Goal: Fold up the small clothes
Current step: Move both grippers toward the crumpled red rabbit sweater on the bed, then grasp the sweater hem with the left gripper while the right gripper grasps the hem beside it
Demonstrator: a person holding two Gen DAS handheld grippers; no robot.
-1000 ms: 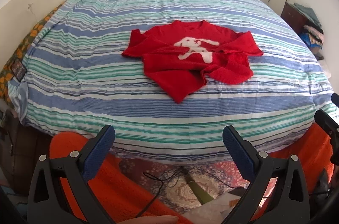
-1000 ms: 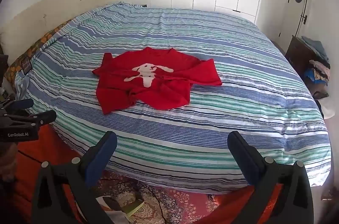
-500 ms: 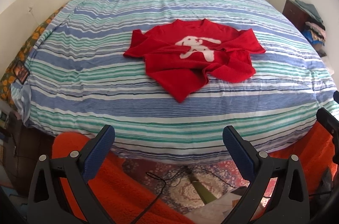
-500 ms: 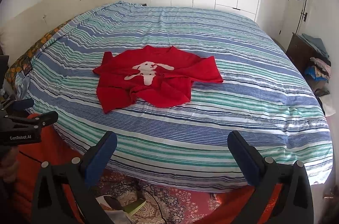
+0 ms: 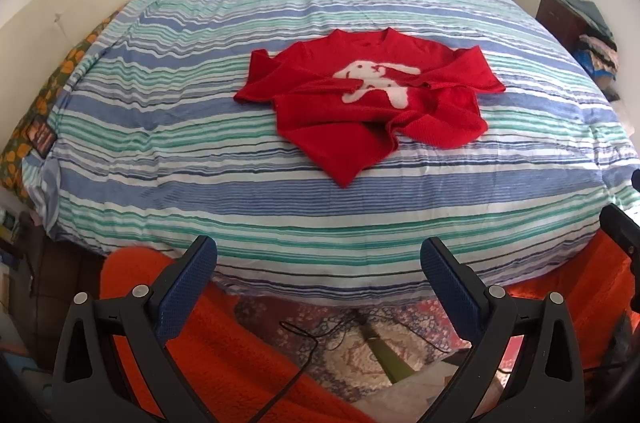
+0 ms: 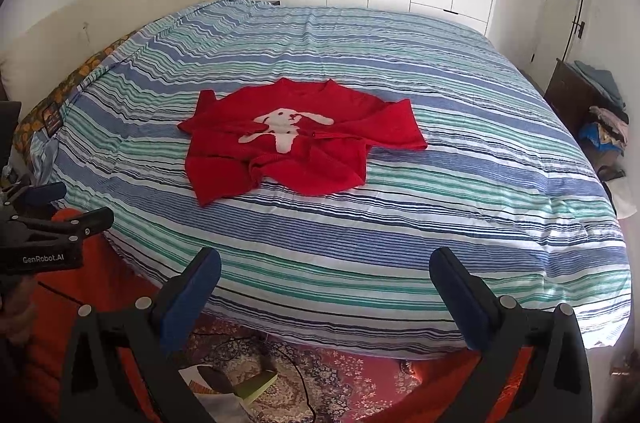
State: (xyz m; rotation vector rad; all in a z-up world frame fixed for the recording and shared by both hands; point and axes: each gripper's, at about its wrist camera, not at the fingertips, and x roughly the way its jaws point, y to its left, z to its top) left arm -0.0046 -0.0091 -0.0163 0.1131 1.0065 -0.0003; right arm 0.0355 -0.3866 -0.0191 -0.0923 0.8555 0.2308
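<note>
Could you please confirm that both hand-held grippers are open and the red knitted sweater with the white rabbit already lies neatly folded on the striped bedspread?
Not quite: the red knitted sweater with the white rabbit lies crumpled and unfolded on the striped bedspread, as the right wrist view shows. Both hand-held grippers, left and right, are indeed open.

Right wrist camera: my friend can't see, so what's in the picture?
A crumpled red sweater with a white bunny lies on a striped bed. The right claw hangs open at the bed's near edge, touching nothing.
</note>
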